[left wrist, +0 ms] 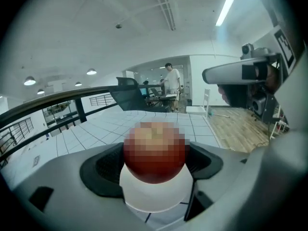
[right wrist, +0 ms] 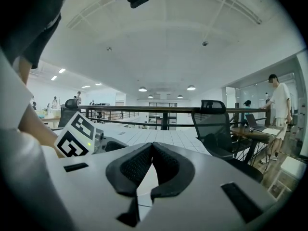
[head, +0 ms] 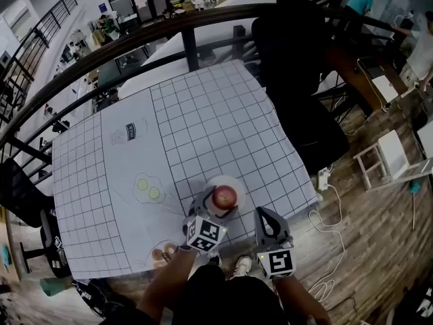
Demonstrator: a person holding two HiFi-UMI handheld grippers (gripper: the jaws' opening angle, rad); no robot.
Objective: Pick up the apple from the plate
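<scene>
Between the pads of your left tongs [left wrist: 154, 165] sits the apple [left wrist: 154, 146]. It is red, and a black pad presses against each side of it, so these tongs are closed on it. Directly under the apple, below the tong tips, lies the white plate [left wrist: 154, 201]. You cannot tell whether the apple rests on the plate or hangs just clear of it. Tongs, apple and plate are all over the near edge of the gridded worktop [head: 203, 114], which stretches away ahead of the tongs. Left of the left tongs, an egg drawing [head: 148, 188] is printed on the worktop.

Your right tongs [right wrist: 152, 153] are just to the right of the left ones. They are apart from the plate, at about the worktop's near edge. Their pads meet at the tips with nothing between them, so they are closed and empty. Below and to the right of them is the wood floor [head: 379, 235]. Ahead of them and to the right stands a black chair [right wrist: 216, 129]. Beyond the far side of the worktop, a dark railing [right wrist: 163, 110] runs across from left to right.
</scene>
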